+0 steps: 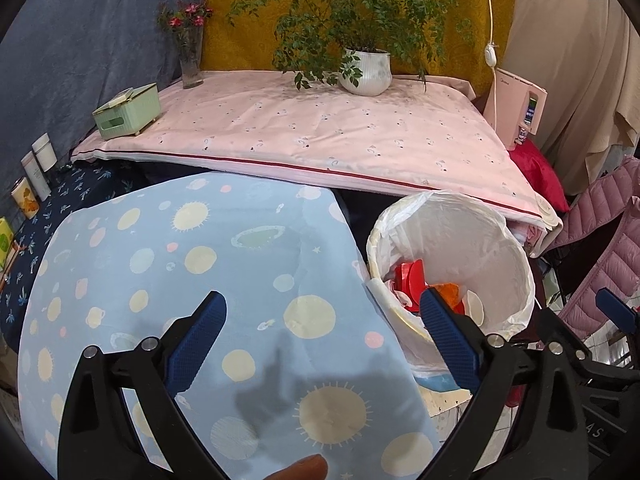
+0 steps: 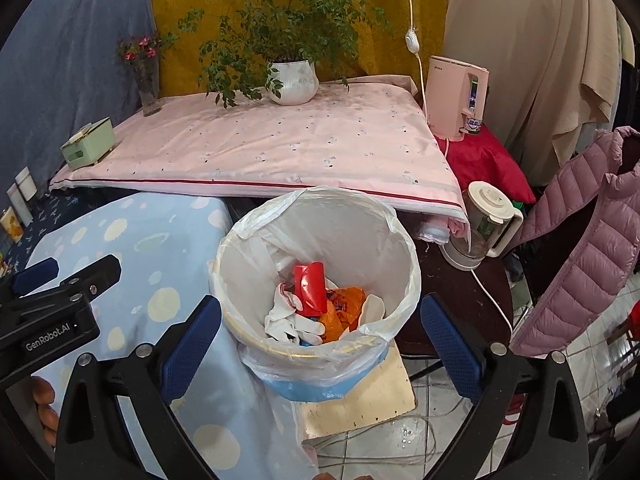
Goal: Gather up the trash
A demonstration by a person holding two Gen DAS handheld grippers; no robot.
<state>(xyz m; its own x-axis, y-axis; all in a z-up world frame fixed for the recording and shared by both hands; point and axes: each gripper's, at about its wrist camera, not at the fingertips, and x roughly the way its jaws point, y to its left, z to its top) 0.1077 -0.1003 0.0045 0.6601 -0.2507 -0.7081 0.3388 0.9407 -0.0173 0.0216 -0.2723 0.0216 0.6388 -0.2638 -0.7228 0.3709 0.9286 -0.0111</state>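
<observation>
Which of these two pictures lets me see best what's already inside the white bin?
The right wrist view. It looks almost straight down into the trash bin, showing a red wrapper, an orange bag and white crumpled pieces. In the left wrist view the bin sits off to the side, and a gripper finger covers part of the contents.

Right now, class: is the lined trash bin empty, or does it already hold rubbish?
Not empty. The trash bin holds a red wrapper, an orange bag and white crumpled pieces, well below its rim.
</observation>
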